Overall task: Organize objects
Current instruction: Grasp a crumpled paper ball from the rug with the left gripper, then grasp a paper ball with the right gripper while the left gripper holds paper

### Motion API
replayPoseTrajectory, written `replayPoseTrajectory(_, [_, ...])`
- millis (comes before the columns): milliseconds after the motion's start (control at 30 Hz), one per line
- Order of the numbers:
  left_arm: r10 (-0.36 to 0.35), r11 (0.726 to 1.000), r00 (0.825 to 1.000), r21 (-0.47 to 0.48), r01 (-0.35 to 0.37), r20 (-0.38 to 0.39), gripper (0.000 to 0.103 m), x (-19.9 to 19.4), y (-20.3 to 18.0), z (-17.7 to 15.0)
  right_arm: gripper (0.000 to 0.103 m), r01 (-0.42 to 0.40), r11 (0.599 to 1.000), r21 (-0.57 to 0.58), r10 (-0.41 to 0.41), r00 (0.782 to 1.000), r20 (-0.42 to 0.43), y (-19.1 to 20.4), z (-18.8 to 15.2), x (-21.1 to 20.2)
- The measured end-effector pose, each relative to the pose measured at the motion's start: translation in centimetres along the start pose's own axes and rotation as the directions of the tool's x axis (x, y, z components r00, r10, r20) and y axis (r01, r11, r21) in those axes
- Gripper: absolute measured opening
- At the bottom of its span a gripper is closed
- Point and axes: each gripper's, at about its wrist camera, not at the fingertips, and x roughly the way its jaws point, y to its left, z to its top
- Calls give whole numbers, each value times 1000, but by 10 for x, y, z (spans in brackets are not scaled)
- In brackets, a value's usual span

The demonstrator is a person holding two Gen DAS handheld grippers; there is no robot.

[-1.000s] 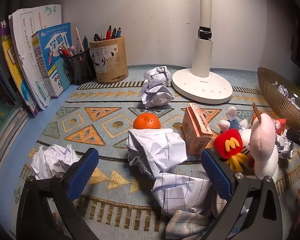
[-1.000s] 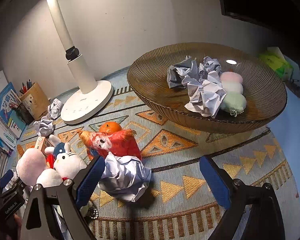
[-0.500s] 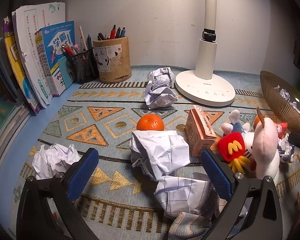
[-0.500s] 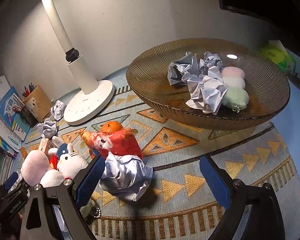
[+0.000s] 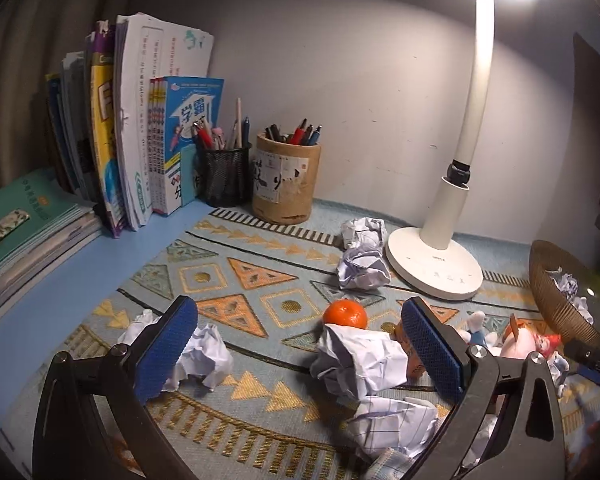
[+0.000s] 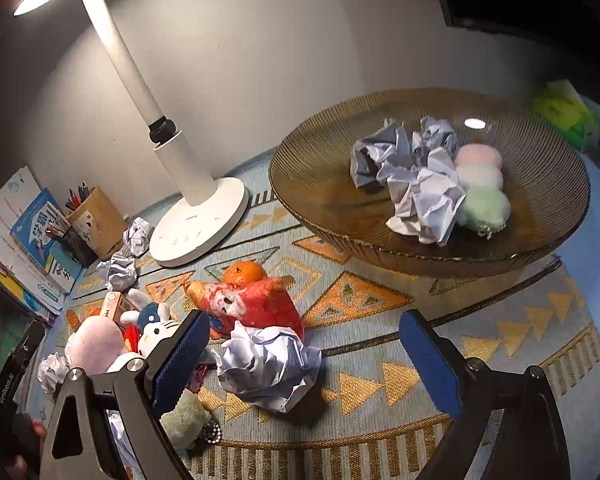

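Crumpled paper ball (image 6: 269,365) untouched; right gripper (image 6: 306,354) and left gripper (image 5: 300,344) lifted back, fingers apart, empty; next pick pending.

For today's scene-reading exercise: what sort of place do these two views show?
Most likely a study desk at home: upright books against the wall, pen holders full of pens, and a lit desk lamp on a patterned mat.

Light-blue mat (image 5: 260,280), orange-gold triangle pattern, frame centre; orange tangerine (image 5: 345,313); white crumpled paper (image 5: 360,360); white lamp (image 5: 436,264), right; ribbed brown bowl (image 6: 540,184), upper right; blue gripper pads (image 6: 428,364).
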Motion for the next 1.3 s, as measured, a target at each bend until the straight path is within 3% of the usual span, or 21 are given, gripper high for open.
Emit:
replayPoseTrajectory(167, [18, 1000, 999, -5, -18, -44, 102, -14, 27, 2, 95, -54, 996, 72, 55, 998, -8, -16, 1, 0])
replayPoseTrajectory(300, [92, 996, 995, 6, -92, -28, 102, -40, 69, 5, 95, -72, 996, 48, 73, 997, -24, -9, -1, 1])
replayPoseTrajectory(400, [130, 991, 990, -27, -132, -58, 102, -51, 109, 11, 95, -91, 995, 28, 92, 995, -28, -3, -3, -1])
replayPoseTrajectory(500, [96, 993, 987, -60, -105, -130, 102, -53, 141, 17, 95, -103, 995, 15, 103, 994, -29, 0, -5, -3])
replayPoseTrajectory(567, [27, 998, 978, -51, -39, -207, 102, -43, 147, 17, 95, -103, 995, 10, 104, 994, -30, 1, -5, -3])
replayPoseTrajectory(633, [-21, 999, 969, -52, 8, -246, 102, -29, 142, 12, 95, -104, 995, 8, 104, 994, -40, 2, -6, -2])
replayPoseTrajectory(833, [21, 1000, 962, 25, -15, -273, 99, 32, 97, -8, 95, -89, 996, 0, 89, 996, -27, 3, -7, -5])
replayPoseTrajectory(900, [-30, 999, 956, 16, 36, -292, 68, 45, 89, -10, 95, -79, 997, 0, 79, 997, -10, 3, -8, -9])
replayPoseTrajectory(933, [-89, 996, 947, -3, 92, -308, 59, 48, 85, -9, 95, -74, 997, 0, 74, 997, -3, 2, -9, -12])
replayPoseTrajectory(1000, [-77, 996, 953, 20, 87, -293, 51, 46, 79, -7, 95, -50, 999, 2, 50, 999, 7, 2, -13, -17])
replayPoseTrajectory(1067, [-79, 994, 959, 49, 96, -273, 47, 37, 76, -7, 95, -18, 1000, -7, 18, 1000, 3, 4, -19, -20])
replayPoseTrajectory(1200, [-170, 985, 958, 2, 175, -229, 47, 13, 69, -1, 95, -16, 999, -38, 16, 1000, -10, 9, -30, -23])
replayPoseTrajectory(1300, [-232, 972, 954, -14, 233, -190, 47, -3, 47, 3, 95, 42, 995, -96, -44, 999, -19, 23, -30, -16])
